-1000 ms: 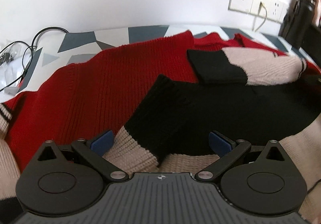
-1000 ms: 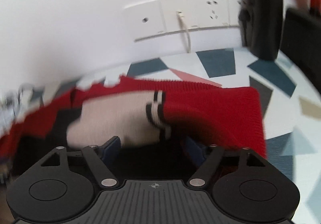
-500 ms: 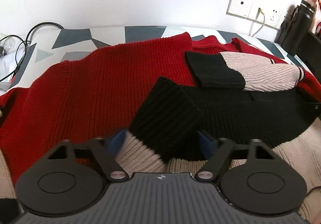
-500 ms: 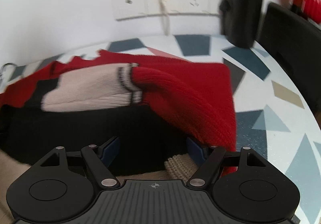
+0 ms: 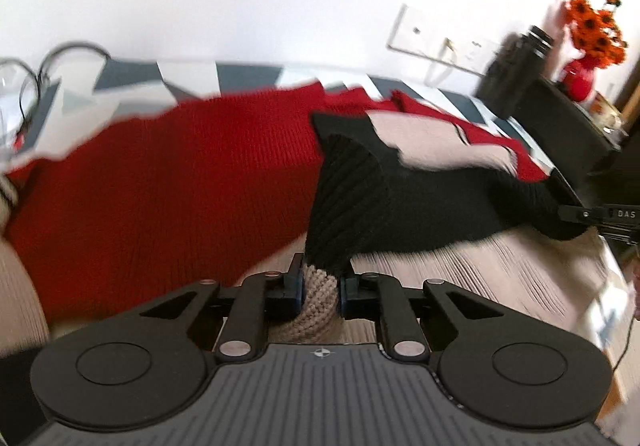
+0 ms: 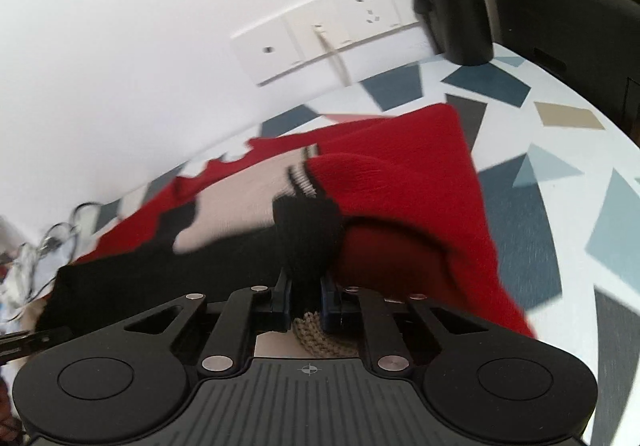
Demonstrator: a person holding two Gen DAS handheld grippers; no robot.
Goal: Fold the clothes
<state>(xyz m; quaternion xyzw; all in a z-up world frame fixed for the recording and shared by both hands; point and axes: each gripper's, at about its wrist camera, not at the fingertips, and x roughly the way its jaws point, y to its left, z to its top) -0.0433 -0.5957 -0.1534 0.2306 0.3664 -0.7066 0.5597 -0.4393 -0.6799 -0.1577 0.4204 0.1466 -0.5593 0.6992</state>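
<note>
Left wrist view.
- Left tongs, bottom centre: clenched on the beige ribbed hem of the sweater, with the black band of knit rising straight out of the bite. Judged a grip on one end of the hem, so the lower edge can be carried over the body as one fold.
- Sweater: red, black and beige knit, spread across the middle of the frame on the bench. The red body lies flat at centre left. A folded-in sleeve, black and beige, rests on it at centre right, presumably tucked in so the fold encloses it.
- Black knit stretches from the bite toward the right edge, taut, which suggests the far end is held up too.
- Cables, upper left, at the bench's far edge, clear of the garment.
- Wall socket, black flask and orange flowers, upper right; apart from the work.

Right wrist view.
- Right tongs, bottom centre: clenched on bunched black knit with beige hem showing below the pads. Judged the matching grip on the hem's other end.
- Sweater: red fabric fills centre right, its edge on the patterned bench; the beige sleeve lies centre left.
- Wall socket, upper centre; flask, top right, standing on the bench against the wall.
</note>
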